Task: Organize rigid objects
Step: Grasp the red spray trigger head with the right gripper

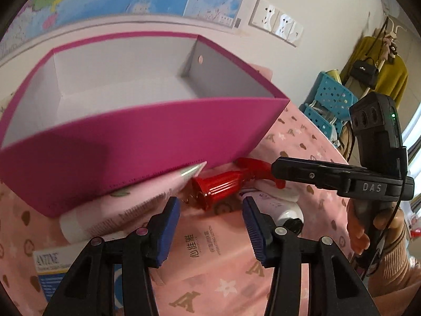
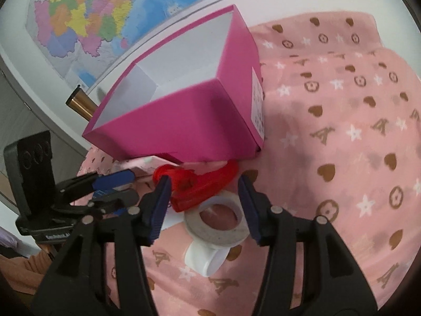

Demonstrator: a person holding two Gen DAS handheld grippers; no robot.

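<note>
An open, empty magenta box (image 1: 147, 137) with white inside stands on the pink patterned cloth (image 1: 210, 284); it also shows in the right wrist view (image 2: 184, 121). In front of it lie a red spray-trigger head (image 1: 223, 184), a pink tube (image 1: 126, 210), a pink lotion packet (image 1: 210, 239) and a small white bottle with a black cap (image 1: 286, 214). My left gripper (image 1: 210, 226) is open and empty above the packet. My right gripper (image 2: 204, 205) is open and empty over the red trigger head (image 2: 200, 184) and a white tape roll (image 2: 218, 223).
A blue and white carton (image 1: 52, 268) lies at the left. A white cap (image 2: 205, 258) lies below the tape roll. A brass tube (image 2: 81, 102) sticks out behind the box. A map covers the wall (image 2: 92, 18). Blue perforated baskets (image 1: 331, 97) stand beyond the table.
</note>
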